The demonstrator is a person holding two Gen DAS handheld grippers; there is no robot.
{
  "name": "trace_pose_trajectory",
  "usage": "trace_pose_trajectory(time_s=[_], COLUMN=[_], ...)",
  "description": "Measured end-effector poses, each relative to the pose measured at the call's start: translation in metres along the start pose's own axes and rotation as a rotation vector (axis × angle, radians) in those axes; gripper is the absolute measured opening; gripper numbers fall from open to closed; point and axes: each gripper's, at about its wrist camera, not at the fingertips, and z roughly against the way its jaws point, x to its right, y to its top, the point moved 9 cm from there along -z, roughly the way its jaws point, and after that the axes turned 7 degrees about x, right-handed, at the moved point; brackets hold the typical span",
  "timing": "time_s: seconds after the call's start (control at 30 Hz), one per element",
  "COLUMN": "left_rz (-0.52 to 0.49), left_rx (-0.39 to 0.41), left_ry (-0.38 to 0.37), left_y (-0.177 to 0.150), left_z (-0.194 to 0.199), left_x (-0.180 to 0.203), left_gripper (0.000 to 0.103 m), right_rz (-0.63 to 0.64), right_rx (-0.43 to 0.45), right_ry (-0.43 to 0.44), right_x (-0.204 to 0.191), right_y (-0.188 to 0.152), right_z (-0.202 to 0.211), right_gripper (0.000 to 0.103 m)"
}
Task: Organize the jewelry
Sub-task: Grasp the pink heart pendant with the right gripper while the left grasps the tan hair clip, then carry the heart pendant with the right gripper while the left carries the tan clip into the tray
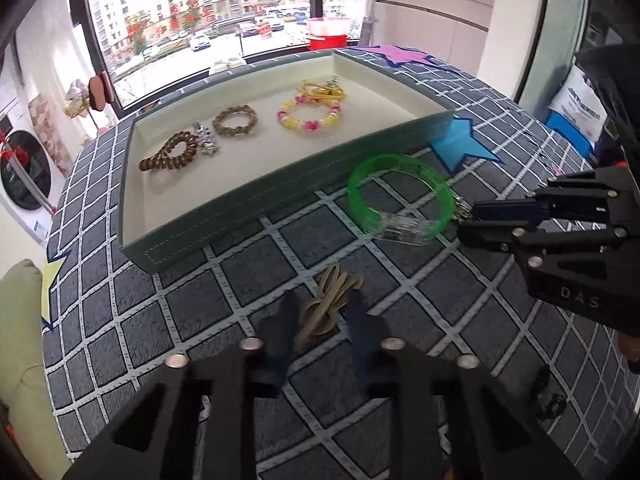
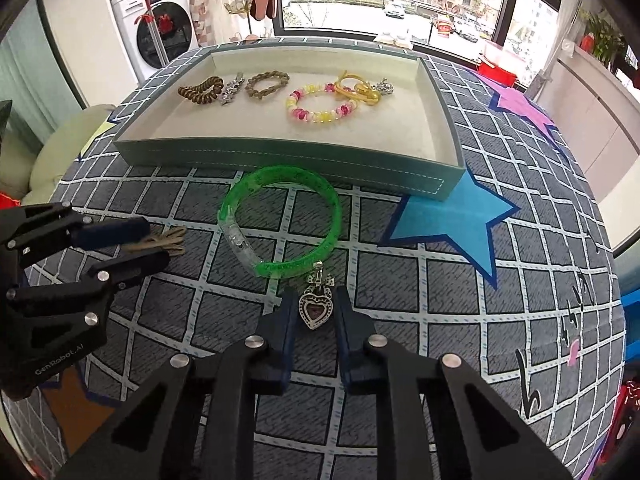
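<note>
A green tray (image 1: 248, 200) (image 2: 280, 156) on the checked cloth holds a brown coil band (image 1: 170, 152) (image 2: 200, 89), a silver clip (image 1: 206, 142) (image 2: 232, 90), a brown bead bracelet (image 1: 235, 121) (image 2: 266, 82), a pink-yellow bead bracelet (image 1: 310, 114) (image 2: 320, 104) and a yellow tie (image 1: 322, 90) (image 2: 358, 86). A green bangle (image 1: 400, 200) (image 2: 280, 224) lies in front of the tray. My left gripper (image 1: 318, 312) (image 2: 154, 240) is open around tan hair ties (image 1: 326, 304) (image 2: 162, 240). My right gripper (image 2: 314, 308) (image 1: 466, 218) is open around a silver heart pendant (image 2: 315, 306), which touches neither finger.
A blue paper star (image 1: 460, 144) (image 2: 444, 216) lies right of the tray, a purple star (image 1: 404, 54) (image 2: 516, 104) farther back. A washing machine (image 2: 160, 12) and windows stand behind the table. A cushion (image 1: 20, 320) is at the left edge.
</note>
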Motion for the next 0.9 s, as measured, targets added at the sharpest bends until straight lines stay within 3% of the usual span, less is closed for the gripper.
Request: trace_pose_trajectory(time_s=[0.43, 0.9], left_rz=[0.161, 0.247], left_rx=[0.045, 0.178], left_ry=[0.007, 0.039], left_y=[-0.002, 0.024], left_z=[0.012, 0.052], left_x=[-0.013, -0.018], left_gripper=[0.033, 0.033], right_rz=[-0.055, -0.119], right_rx=[0.022, 0.050], right_ry=[0.038, 0.108], right_x=[0.005, 0.015], right_y=[0.002, 0.008], right_z=[0.015, 0.040], right_gripper=[0.019, 0.019])
